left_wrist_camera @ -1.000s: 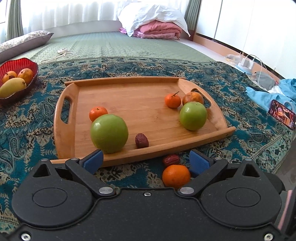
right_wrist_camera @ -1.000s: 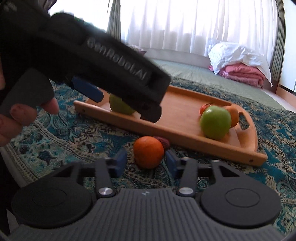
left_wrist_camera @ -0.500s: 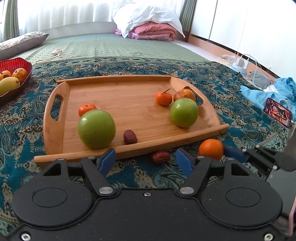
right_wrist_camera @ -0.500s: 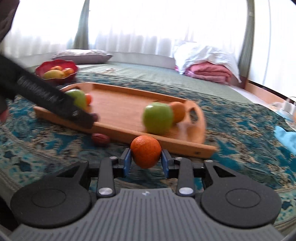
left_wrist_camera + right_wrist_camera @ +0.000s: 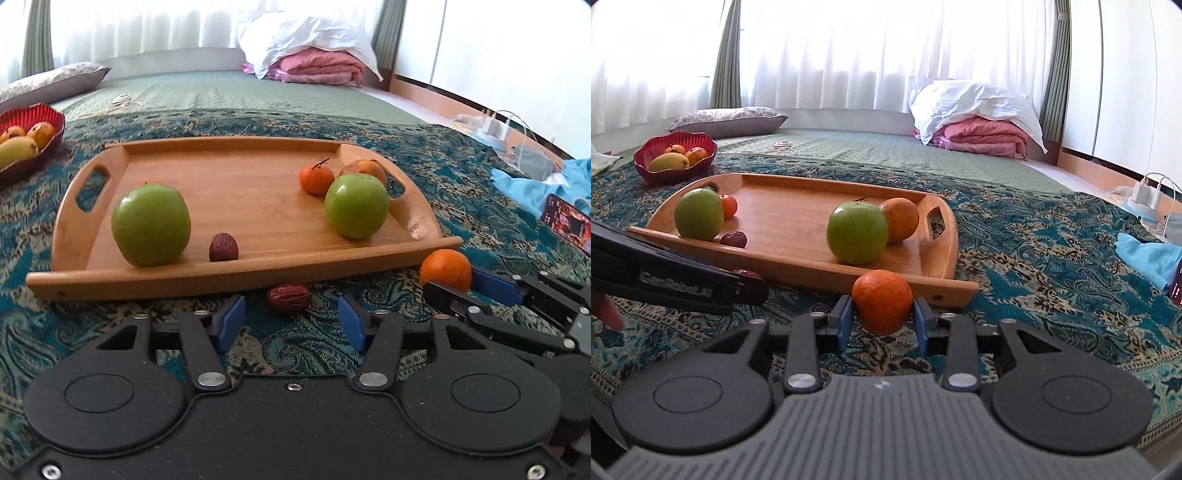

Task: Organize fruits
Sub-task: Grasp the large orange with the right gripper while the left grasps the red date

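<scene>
1. Right gripper (image 5: 882,320): clamped on an orange (image 5: 882,301), blue pads pressing its two sides, the fruit carried clear of the patterned bedspread (image 5: 1034,266) just in front of the near rim of the wooden tray (image 5: 798,264).
2. Left gripper (image 5: 291,319): jaws closing, with a red date (image 5: 289,298) lying on the bedspread just ahead of the gap; the pads do not yet touch it.
3. Risk, right side: the orange is round and held only at its flanks, so a tilt or jolt may let it roll out. The tray's raised rim stands in the path and could knock it loose if the lift is too low.
4. Risk, left side: the date is small and low on soft cloth, touching or nearly touching the tray edge. The pads may pinch fabric, or nudge the date under the rim, if they close short of it.
5. Risk, both: the two grippers work close together and could collide.
6. Tray contents: two green apples (image 5: 151,225), small oranges, and a second date (image 5: 223,248).
7. Setting: a bed, not a desk. A red bowl (image 5: 641,162) of fruit sits beyond the tray, with a pillow, folded bedding (image 5: 982,136) and curtained windows behind.
</scene>
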Demonstrator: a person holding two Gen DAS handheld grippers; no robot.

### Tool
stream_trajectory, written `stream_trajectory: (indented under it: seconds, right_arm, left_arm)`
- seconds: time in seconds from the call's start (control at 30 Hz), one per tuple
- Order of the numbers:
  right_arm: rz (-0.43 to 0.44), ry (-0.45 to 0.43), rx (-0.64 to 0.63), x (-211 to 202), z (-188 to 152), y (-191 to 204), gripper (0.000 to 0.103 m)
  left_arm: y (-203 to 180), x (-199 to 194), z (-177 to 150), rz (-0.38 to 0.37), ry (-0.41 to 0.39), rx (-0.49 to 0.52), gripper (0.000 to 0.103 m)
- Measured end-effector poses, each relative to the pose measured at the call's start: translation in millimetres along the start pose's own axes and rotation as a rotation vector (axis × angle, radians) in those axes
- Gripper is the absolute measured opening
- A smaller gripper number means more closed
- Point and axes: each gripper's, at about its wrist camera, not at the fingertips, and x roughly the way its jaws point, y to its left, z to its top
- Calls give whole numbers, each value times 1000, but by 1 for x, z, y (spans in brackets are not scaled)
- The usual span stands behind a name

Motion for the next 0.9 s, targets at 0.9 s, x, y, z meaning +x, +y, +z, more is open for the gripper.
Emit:
stream_trajectory:
  seconds: [0.9]
  right_arm:
    - [28,-5,45,4,6,6,39]
  left_arm:
    - [-7,-2,-2,42,-74,7,28]
